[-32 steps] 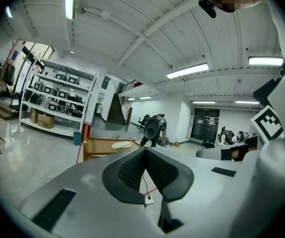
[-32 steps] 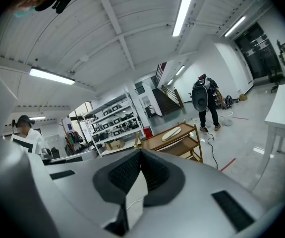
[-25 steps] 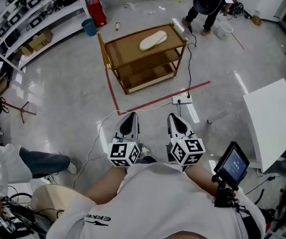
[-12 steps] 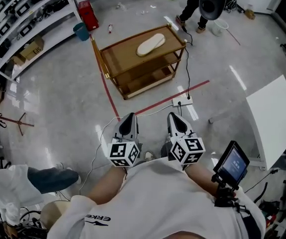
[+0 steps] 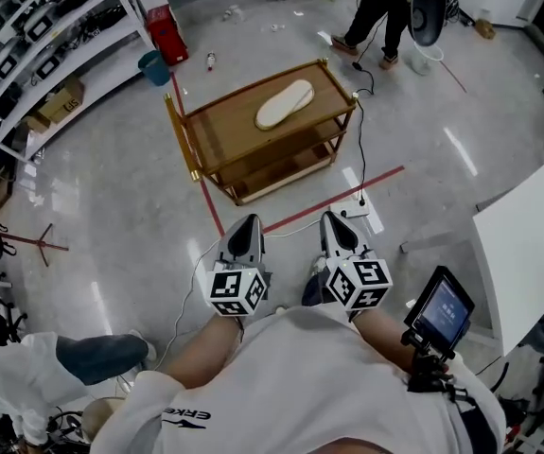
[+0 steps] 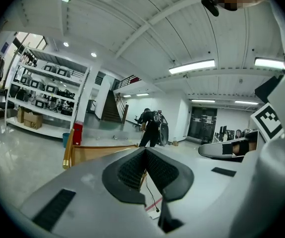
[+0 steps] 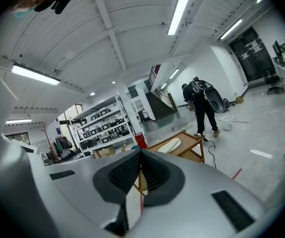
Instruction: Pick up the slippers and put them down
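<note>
L tongs (image 5: 243,237) & R tongs (image 5: 340,235) are both pressed together w/ nothing in them, beige slipper (image 5: 285,104) at 12 o'clock atop wooden cart (image 5: 222,123), well apart; risk: unopened tongs shove it off, or floor cable (image 5: 360,149) trips approach.

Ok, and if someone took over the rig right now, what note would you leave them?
Left hand-held gripper: shut, empty.
Right hand-held gripper: shut, empty.
Both are held side by side in front of the person, well short of the cart.
One pale slipper lies on the top shelf of the wooden cart. No second slipper is in view.
Done: nothing picked up yet.
Left: reach the cart, grasp the slipper, put it down.
</note>
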`<state>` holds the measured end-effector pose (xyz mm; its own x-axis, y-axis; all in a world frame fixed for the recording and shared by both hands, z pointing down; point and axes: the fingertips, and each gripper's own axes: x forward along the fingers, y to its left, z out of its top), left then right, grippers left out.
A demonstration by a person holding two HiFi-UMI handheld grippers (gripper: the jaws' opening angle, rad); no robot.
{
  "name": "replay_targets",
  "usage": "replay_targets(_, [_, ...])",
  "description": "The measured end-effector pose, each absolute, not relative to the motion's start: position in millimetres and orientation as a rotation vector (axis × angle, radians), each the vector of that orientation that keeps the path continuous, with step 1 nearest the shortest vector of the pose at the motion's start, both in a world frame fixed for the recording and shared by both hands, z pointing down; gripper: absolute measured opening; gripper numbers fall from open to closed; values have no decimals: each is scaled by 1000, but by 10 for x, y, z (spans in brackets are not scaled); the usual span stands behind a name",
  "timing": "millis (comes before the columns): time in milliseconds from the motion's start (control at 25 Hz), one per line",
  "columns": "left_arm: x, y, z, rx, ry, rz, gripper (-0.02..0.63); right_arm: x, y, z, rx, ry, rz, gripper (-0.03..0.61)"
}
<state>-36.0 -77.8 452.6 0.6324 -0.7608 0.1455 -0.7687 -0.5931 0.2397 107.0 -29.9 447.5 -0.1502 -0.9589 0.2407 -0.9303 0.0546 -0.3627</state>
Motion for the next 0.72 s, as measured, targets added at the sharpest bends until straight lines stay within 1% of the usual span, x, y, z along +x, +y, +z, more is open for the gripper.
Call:
replay_targets(360, [346,-1527,4519,2551,-1296,71,3,1841,-1044,4501,-1963,2243,-724,5])
replay_targets(720, [635,-1929,4668,2538,-1295,151,3,2131,-1526,4665,-1942,2240,-796,5])
